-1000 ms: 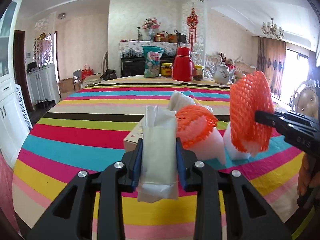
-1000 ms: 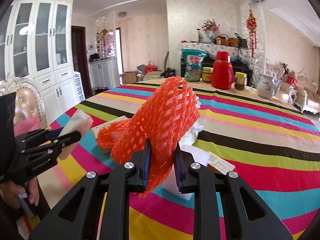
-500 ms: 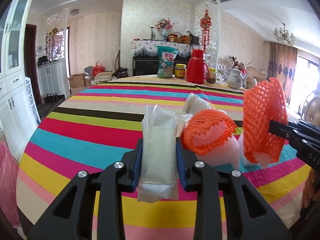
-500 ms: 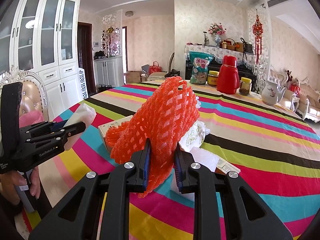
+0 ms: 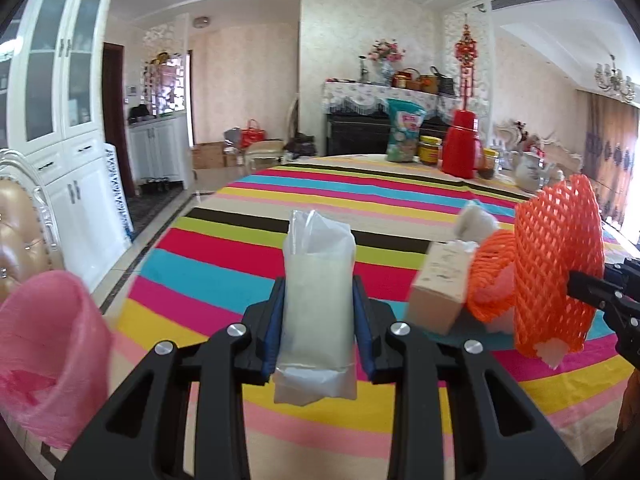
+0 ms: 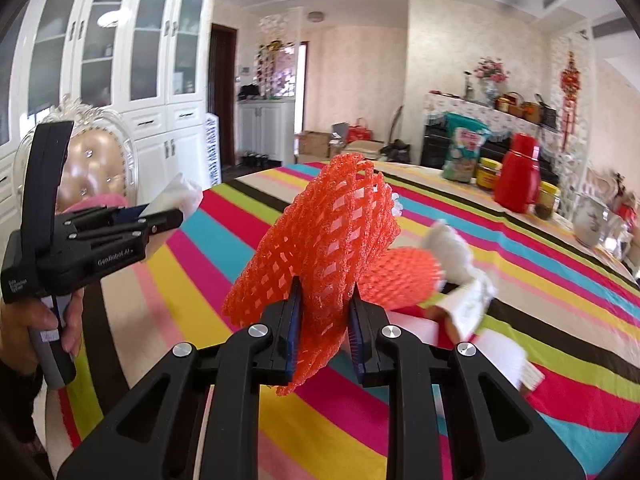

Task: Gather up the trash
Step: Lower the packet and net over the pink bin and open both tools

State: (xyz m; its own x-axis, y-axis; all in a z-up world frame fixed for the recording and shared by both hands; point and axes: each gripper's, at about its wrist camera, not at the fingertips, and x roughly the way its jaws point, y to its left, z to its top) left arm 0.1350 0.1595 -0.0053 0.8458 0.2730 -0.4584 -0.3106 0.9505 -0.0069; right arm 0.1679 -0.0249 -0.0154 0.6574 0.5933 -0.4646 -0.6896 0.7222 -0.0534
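Note:
My left gripper [image 5: 319,296] is shut on a white translucent plastic packet [image 5: 318,264], which stands upright between the blue pads. A pink bin bag [image 5: 44,352] gapes at the lower left, just beside that gripper. My right gripper [image 6: 324,296] is shut on an orange foam fruit net [image 6: 332,240], held above the striped tablecloth [image 6: 520,280]. In the right wrist view, the left gripper [image 6: 160,222] with its packet [image 6: 180,196] is at the left, in a hand. A second orange net [image 6: 404,276], a cardboard box [image 5: 440,284] and crumpled white paper [image 6: 448,248] lie on the table.
A red thermos [image 5: 462,144], a snack bag [image 5: 404,132], jars and a teapot [image 5: 532,172] stand at the table's far edge. An upholstered chair [image 6: 96,160] is behind the pink bag. White cabinets [image 5: 64,120] line the left wall.
Both grippers have swung left with their loads. The pink bin bag has come into the left wrist view at lower left. The pile on the table has shifted right in both views.

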